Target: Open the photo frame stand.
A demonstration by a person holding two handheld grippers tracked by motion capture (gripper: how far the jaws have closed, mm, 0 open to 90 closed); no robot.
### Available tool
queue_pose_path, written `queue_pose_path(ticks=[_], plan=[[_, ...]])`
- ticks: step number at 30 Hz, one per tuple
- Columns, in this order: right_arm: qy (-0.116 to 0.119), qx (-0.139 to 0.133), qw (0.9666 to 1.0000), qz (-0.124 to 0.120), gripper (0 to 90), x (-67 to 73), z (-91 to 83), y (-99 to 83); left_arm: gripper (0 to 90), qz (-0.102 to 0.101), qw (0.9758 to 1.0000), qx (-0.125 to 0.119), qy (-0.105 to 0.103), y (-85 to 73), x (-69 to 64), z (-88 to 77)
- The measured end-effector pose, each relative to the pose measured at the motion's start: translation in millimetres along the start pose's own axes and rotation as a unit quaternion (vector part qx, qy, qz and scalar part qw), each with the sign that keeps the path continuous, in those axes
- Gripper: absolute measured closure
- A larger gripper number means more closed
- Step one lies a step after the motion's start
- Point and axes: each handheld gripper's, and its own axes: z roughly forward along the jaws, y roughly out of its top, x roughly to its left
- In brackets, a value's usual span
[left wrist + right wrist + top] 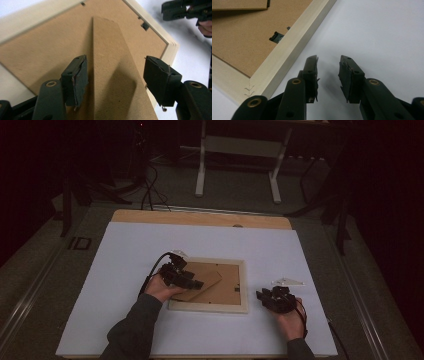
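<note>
Over the pale wooden picture frame (208, 308), left gripper (115, 75) straddles the brown fibreboard stand flap (112, 75) unclamped; right gripper (328, 75) beside, parted, empty; regripping likely follows.

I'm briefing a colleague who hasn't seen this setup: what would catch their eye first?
First, the pale wooden picture frame lying face down mid-table on the white sheet, its brown backing board up. Next, the stand flap on that backing, with the left gripper open astride it, pads not pressing. The right gripper waits over bare sheet just off the frame's right edge, holding nothing.
</note>
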Motion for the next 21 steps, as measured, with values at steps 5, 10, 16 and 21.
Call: queue_pose_path(ticks=[5, 10, 16, 21], plan=[[0.0, 0.0, 1.0, 0.0, 66.4, 0.6, 0.6, -0.1, 34.0, 0.001, 0.9999, 0.011, -0.01, -0.7, 0.9, 6.1], [0.001, 0.0, 1.0, -0.001, 66.2, 0.4, 0.1, 0.0, 33.8, 0.005, 0.9996, 0.025, -0.014, -0.9, 0.1, 10.2], [0.003, -0.001, 1.0, -0.002, 66.2, 1.0, 0.4, 0.1, 33.9, 0.0, 0.9989, 0.043, -0.018, -1.4, 1.6, 16.1], [0.004, 0.0, 1.0, -0.002, 66.0, 1.1, 0.8, -0.1, 39.4, 0.01, 0.9988, 0.046, -0.016, -1.4, 0.0, 16.5]])
